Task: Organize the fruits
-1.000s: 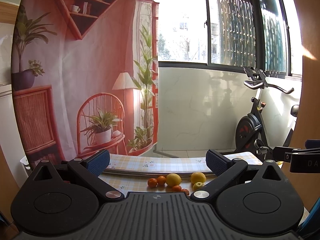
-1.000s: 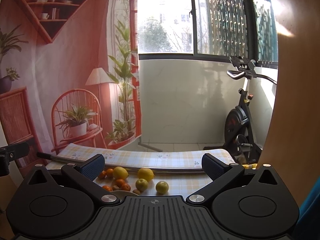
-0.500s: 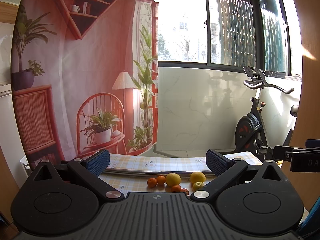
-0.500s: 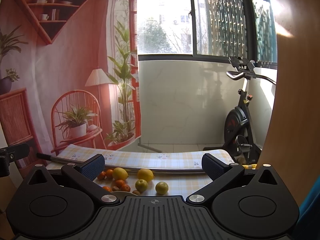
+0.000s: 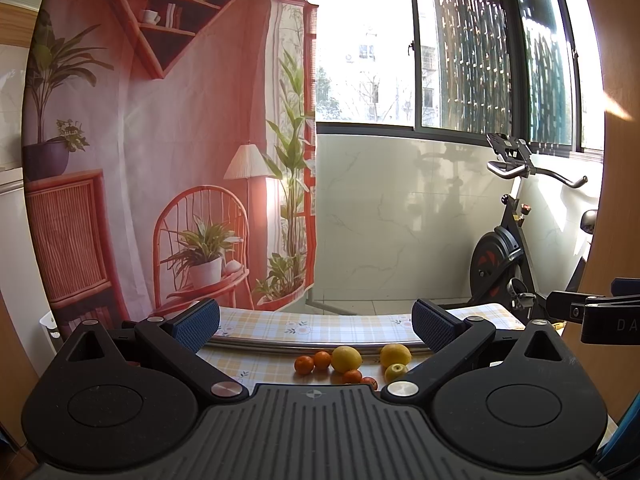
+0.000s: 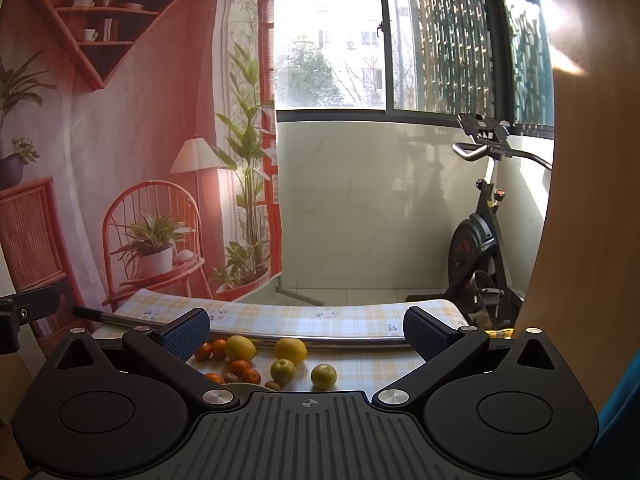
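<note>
Loose fruit lies on a checked tablecloth [image 5: 280, 326]. In the left wrist view I see two lemons [image 5: 346, 358], several small oranges [image 5: 304, 364] and a green apple [image 5: 395, 371]. The right wrist view shows the same lemons [image 6: 240, 347], oranges [image 6: 239, 367], two green apples [image 6: 283, 371] and a kiwi [image 6: 272, 385]. My left gripper [image 5: 316, 322] is open and empty, held above and short of the fruit. My right gripper [image 6: 306, 330] is open and empty too. The rim of a pale plate [image 6: 244, 386] peeks out low in the right wrist view.
A metal rail [image 6: 320, 340] runs across the table behind the fruit. A printed backdrop [image 5: 160, 160] hangs at the back left. An exercise bike [image 5: 504, 252] stands at the right by the window. The right gripper's body [image 5: 592, 314] shows at the right edge of the left wrist view.
The right wrist view has shifted slightly, with the fruit now a little higher in the frame. The left gripper has not visibly moved. Both grippers stay open.
</note>
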A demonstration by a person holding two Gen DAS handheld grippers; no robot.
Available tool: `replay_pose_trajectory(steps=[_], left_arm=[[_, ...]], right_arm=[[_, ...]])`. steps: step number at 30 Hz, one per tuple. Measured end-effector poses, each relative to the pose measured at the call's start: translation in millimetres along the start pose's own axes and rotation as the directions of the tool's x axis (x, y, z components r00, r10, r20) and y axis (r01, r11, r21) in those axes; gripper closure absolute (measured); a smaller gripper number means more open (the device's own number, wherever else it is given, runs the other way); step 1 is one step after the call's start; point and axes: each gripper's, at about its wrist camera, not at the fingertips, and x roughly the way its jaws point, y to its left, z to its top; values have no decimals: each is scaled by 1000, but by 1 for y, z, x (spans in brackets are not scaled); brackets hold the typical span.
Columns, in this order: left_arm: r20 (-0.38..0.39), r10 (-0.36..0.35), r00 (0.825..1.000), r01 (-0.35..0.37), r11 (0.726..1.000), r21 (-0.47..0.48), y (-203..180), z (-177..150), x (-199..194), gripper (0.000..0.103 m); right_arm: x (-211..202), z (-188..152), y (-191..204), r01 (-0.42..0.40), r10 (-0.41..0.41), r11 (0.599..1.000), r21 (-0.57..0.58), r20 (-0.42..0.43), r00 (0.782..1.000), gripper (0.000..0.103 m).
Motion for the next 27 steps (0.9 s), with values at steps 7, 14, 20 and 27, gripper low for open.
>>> replay_pose_trajectory(steps=[7,14,20,27], left_arm=[[-1,0,1000,0,1000,-1,0,0,0,0],[-6,-3,1000,3,1000,-12,0,-1,1,0],[-1,9,1000,-9,998,-61,20,2,10,0],[-33,57,998,-62,980,-190,54,-1,45,0]], right_arm=[[0,0,0,0,0,1000,0,0,1000,0],[-1,0,-1,1,-1,1000,1,3,1000,0],[-2,2,-5,-5,5,1000,15,17,1000,0],[24,4,-25,-2,0,999,45,27,1000,0]])
